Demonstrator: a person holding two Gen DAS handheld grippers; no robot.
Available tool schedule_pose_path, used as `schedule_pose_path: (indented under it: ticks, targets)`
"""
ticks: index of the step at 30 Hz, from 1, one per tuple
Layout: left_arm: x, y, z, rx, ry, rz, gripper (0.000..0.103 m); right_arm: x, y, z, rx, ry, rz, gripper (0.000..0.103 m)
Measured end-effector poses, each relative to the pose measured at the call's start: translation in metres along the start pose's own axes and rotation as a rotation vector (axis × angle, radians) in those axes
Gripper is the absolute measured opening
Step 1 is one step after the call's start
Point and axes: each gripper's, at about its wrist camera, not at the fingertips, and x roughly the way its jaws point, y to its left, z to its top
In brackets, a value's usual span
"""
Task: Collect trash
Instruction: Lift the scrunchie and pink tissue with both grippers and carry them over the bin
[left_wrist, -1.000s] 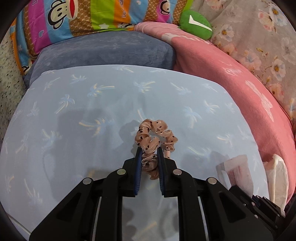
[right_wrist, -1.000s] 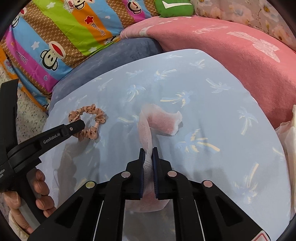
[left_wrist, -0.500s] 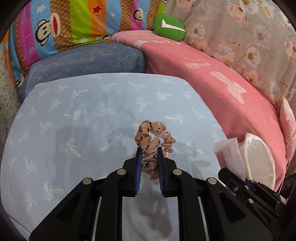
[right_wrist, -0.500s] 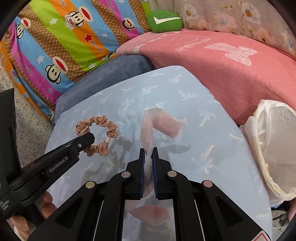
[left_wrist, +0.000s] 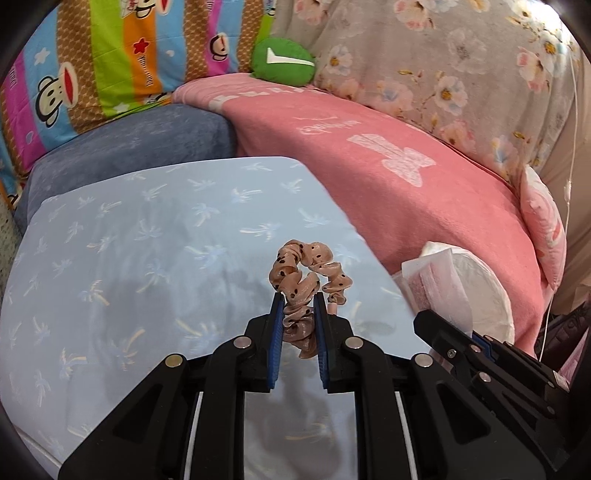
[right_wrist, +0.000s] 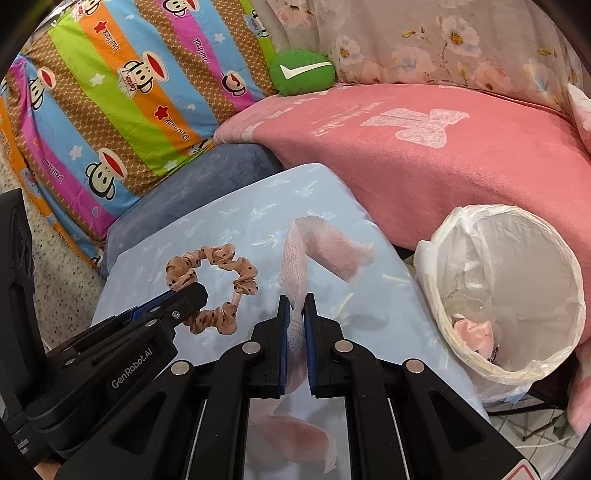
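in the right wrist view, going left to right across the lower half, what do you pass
left gripper → spotted scrunchie → pink tissue in the right gripper → trash bin lined with a white bag

The right tool (right_wrist: 294, 301) pinches a pink wrapper (right_wrist: 325, 249) beside the lined bin (right_wrist: 506, 291); the left tool (right_wrist: 184, 295) grips a scrunchie (right_wrist: 214, 284).

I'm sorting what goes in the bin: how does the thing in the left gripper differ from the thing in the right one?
The scrunchie is a tan, dark-dotted ruffled fabric ring; the pink sheet is a flat, thin, finely textured strip. The scrunchie keeps its loop shape, while the sheet curls and droops. Both are lifted above the blue cloth, each pinched between closed fingers, near the lined bin.
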Motion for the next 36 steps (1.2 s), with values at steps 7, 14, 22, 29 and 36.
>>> schedule_pose_path:
  ticks: [7,14,22,29,36]
  targets:
    - [0.0,-0.032,0.001,0.058,-0.002,-0.031,0.016,-0.019,-0.027,0.006,0.039,-0.039,-0.023,0.008]
    - [0.002,-0.061,0.002,0.107,0.001,-0.067,0.016,-0.039,-0.06,0.011,0.082,-0.076,-0.054,0.008]
    - [0.007,-0.1,0.001,0.177,0.01,-0.105,0.016,-0.054,-0.097,0.012,0.142,-0.107,-0.088,0.008]
    - [0.016,-0.135,0.002,0.241,0.029,-0.147,0.016,-0.068,-0.135,0.012,0.202,-0.134,-0.123,0.008]
    - [0.026,-0.162,0.004,0.294,0.044,-0.178,0.017,-0.078,-0.169,0.013,0.255,-0.155,-0.157,0.008]
